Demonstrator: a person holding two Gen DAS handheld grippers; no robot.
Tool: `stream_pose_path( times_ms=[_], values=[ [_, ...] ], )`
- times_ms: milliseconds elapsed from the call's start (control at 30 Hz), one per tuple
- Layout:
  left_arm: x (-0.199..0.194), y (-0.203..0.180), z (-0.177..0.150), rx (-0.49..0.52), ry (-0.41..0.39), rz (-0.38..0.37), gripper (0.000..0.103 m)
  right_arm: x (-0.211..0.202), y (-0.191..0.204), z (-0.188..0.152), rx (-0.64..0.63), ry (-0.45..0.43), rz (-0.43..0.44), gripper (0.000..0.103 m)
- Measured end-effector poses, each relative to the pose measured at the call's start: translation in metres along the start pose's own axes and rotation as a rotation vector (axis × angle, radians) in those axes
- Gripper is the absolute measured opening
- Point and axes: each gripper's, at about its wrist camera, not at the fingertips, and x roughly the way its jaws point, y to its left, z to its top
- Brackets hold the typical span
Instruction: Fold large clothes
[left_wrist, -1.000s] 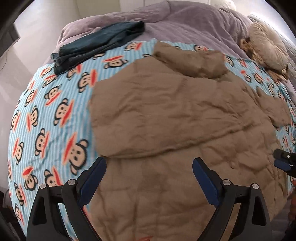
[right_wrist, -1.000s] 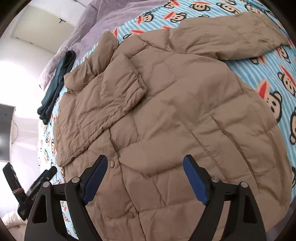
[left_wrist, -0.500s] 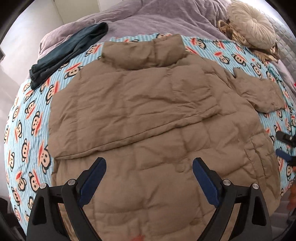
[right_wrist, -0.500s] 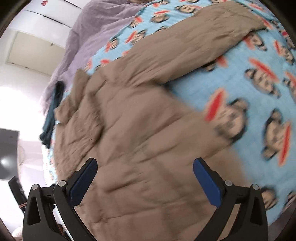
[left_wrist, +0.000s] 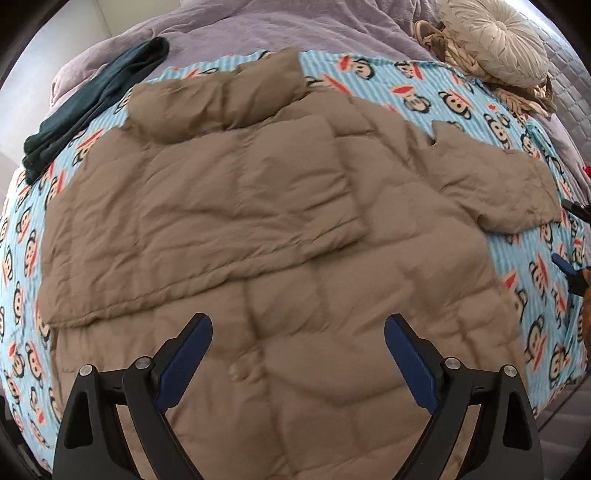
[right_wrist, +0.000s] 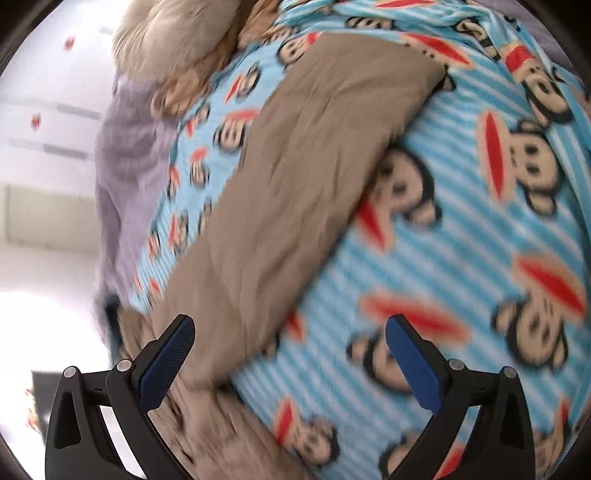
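A tan puffer jacket (left_wrist: 266, 236) lies flat on a blue monkey-print blanket (left_wrist: 524, 280) on a bed. Its left sleeve is folded across the body. Its right sleeve (left_wrist: 498, 184) lies out to the right. My left gripper (left_wrist: 297, 354) is open and empty above the jacket's lower body. My right gripper (right_wrist: 290, 360) is open and empty, low over the blanket next to the outstretched sleeve (right_wrist: 295, 177). Its tips also show at the right edge of the left wrist view (left_wrist: 570, 240).
A dark teal folded garment (left_wrist: 92, 107) lies at the far left of the bed. A purple duvet (left_wrist: 258, 29) covers the far end. A round cream cushion (left_wrist: 495, 37) and a brown plush item sit at the far right. The bed's edge is at lower right.
My left gripper has swung right, so the jacket now sits centred in its view. My right gripper has moved right and down, off the jacket body toward the outstretched sleeve. Both stay open.
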Motion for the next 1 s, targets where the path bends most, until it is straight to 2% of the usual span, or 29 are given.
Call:
stream_pose_path(
  times_ms=[200, 300, 333, 433, 500, 533, 567, 800, 1000],
  values=[
    [0.008, -0.02, 0.023, 0.016, -0.01, -0.011, 0.095, 0.029, -0.025, 0.053, 0.142, -0.03, 0.104, 0.102],
    [0.01, -0.024, 0.03, 0.018, -0.02, -0.017, 0.095, 0.044, -0.033, 0.07, 0.207, -0.037, 0.156, 0.098],
    [0.01, -0.025, 0.032, 0.019, -0.022, -0.017, 0.095, 0.046, -0.034, 0.075, 0.224, -0.042, 0.173, 0.093],
    [0.013, -0.025, 0.036, 0.015, -0.022, -0.016, 0.095, 0.055, -0.04, 0.085, 0.3, -0.051, 0.229, 0.073],
    [0.014, -0.024, 0.039, 0.013, -0.023, -0.011, 0.095, 0.062, -0.045, 0.088, 0.365, -0.039, 0.269, 0.046],
    [0.014, -0.023, 0.04, 0.011, -0.025, -0.008, 0.095, 0.065, -0.045, 0.088, 0.384, -0.026, 0.293, 0.012],
    [0.013, -0.021, 0.042, 0.008, -0.03, -0.006, 0.095, 0.066, -0.046, 0.087, 0.392, -0.015, 0.309, 0.004],
    [0.0, 0.001, 0.053, -0.035, -0.083, 0.008, 0.095, 0.041, -0.006, 0.082, 0.27, -0.031, 0.39, 0.004],
    [-0.014, 0.035, 0.059, -0.1, -0.135, 0.029, 0.095, 0.021, 0.067, 0.066, 0.063, -0.023, 0.414, 0.004]
  ],
)
